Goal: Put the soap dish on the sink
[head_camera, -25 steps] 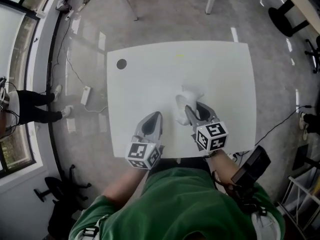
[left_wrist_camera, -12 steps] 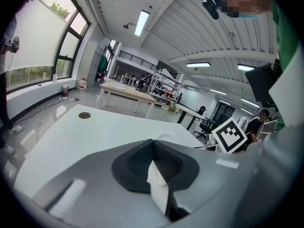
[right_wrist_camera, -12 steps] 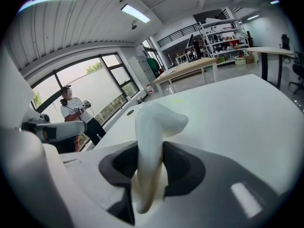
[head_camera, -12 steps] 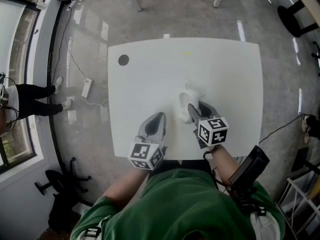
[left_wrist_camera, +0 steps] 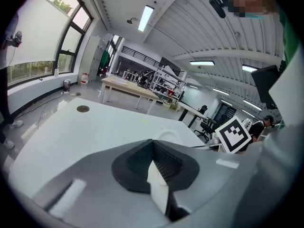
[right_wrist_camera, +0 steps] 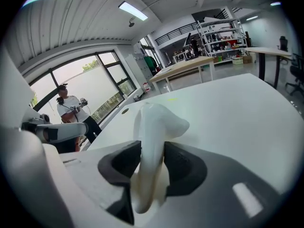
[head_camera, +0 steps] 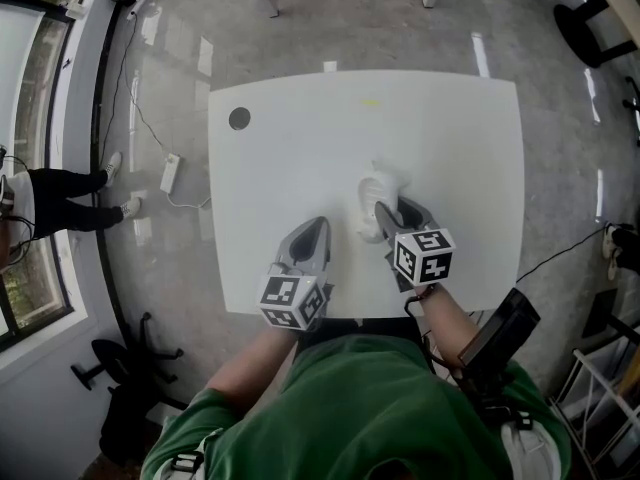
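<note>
Glossy, curved white soap dish (right_wrist_camera: 156, 120) sat edgewise between right gripper's (right_wrist_camera: 151, 152) ribbed black pads, jaws just easing wider, dish's lower rim hidden, left gripper (left_wrist_camera: 153, 149) closed, empty.

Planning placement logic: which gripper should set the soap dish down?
Right. The right gripper has the soap dish between its jaws, which have just been opening; the left gripper is shut, empty.

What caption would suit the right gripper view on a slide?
White soap dish stands edge-up between the right gripper's jaws, which have just been opening, with a white table beyond.
</note>
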Motion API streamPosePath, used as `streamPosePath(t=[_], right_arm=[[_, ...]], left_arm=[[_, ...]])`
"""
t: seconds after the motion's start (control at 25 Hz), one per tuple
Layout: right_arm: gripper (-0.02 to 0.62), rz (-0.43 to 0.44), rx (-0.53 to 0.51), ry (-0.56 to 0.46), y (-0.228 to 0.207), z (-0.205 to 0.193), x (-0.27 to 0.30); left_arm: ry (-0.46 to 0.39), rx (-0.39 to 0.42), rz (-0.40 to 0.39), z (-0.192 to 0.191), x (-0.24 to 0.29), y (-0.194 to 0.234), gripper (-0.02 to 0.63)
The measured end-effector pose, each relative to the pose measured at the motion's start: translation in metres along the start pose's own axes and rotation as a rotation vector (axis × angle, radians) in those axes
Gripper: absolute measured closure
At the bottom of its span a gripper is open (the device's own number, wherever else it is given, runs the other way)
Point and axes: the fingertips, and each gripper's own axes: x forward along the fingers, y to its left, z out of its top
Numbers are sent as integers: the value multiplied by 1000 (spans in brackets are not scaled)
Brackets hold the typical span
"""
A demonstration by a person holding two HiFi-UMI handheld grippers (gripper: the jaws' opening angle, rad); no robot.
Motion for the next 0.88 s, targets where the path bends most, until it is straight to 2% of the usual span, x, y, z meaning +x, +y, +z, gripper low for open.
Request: streamPosePath(t=[0.2,0.52,0.88], right_arm=[[434,-28,-10,31,-15,-4,-2],[428,-15,-19,44,-24,-11,-5],[428,-15,-74,-21,-36,2,-22]], left_arm=[[-2,-2,9,0,4,-5,600],[-8,9,46,-2,4,-12,600],[-39,28,114,-3,-9,-15,600]])
